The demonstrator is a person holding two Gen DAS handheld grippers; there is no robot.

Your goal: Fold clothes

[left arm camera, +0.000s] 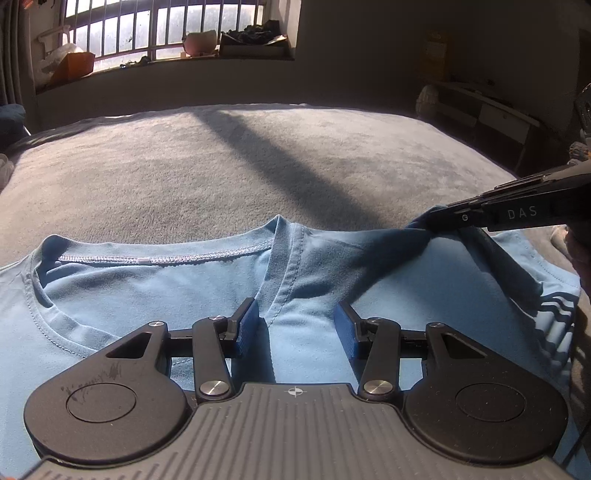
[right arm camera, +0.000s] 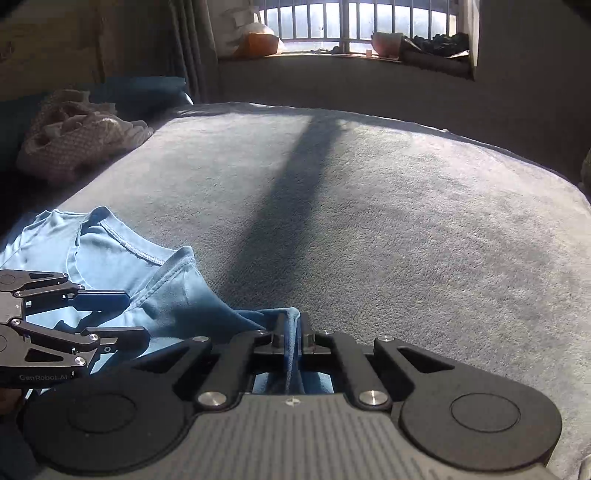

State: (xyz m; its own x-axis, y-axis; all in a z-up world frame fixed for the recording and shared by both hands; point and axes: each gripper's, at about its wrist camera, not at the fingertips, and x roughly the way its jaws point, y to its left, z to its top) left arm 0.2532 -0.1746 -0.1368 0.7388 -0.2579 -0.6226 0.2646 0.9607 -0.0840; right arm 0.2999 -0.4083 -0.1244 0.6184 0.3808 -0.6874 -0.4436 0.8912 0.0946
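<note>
A light blue T-shirt (left arm camera: 177, 280) lies on the grey bed, collar toward the far side. My left gripper (left arm camera: 297, 314) is open, its blue pads hovering over the shirt just right of the neckline. My right gripper (right arm camera: 293, 332) is shut on a fold of the shirt's shoulder edge and lifts it slightly. It shows in the left wrist view (left arm camera: 443, 218) at the right, pinching the pulled-up cloth. The left gripper shows in the right wrist view (right arm camera: 125, 317) at the left, open above the shirt (right arm camera: 110, 258).
The grey bed cover (right arm camera: 369, 221) stretches ahead to the wall under a barred window (right arm camera: 351, 22). A crumpled pale garment (right arm camera: 74, 140) lies at the bed's far left. A low shelf (left arm camera: 491, 114) stands to the right.
</note>
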